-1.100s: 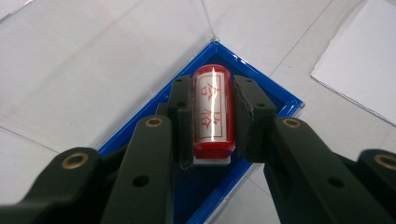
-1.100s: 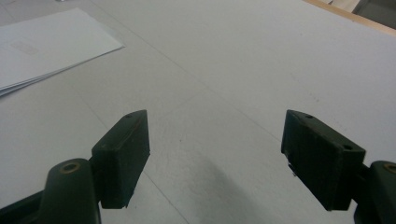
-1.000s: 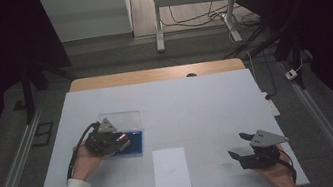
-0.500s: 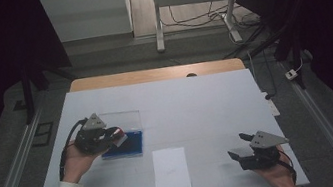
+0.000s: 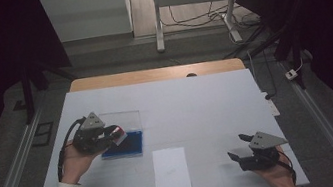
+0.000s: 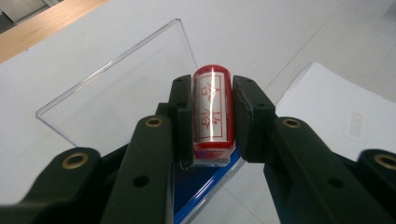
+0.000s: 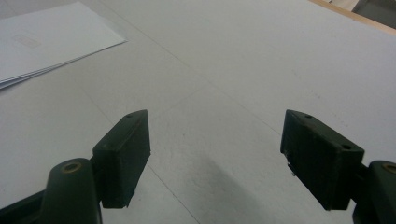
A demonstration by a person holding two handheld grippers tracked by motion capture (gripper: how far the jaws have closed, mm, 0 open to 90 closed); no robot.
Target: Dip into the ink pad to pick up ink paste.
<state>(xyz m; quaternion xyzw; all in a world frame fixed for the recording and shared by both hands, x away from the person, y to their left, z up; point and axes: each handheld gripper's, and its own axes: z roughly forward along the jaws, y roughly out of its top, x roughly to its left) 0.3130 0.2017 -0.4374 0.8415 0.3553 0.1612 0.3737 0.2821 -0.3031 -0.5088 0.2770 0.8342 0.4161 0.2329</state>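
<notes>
Between the left gripper's [image 6: 212, 116] jaws, red stamp [image 6: 212, 109], long axis pointing away

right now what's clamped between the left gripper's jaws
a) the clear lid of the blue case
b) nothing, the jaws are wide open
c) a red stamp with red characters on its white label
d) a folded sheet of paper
c, since the left gripper view shows the left gripper with both pads pressed on the sides of the red stamp, above the blue case.
</notes>
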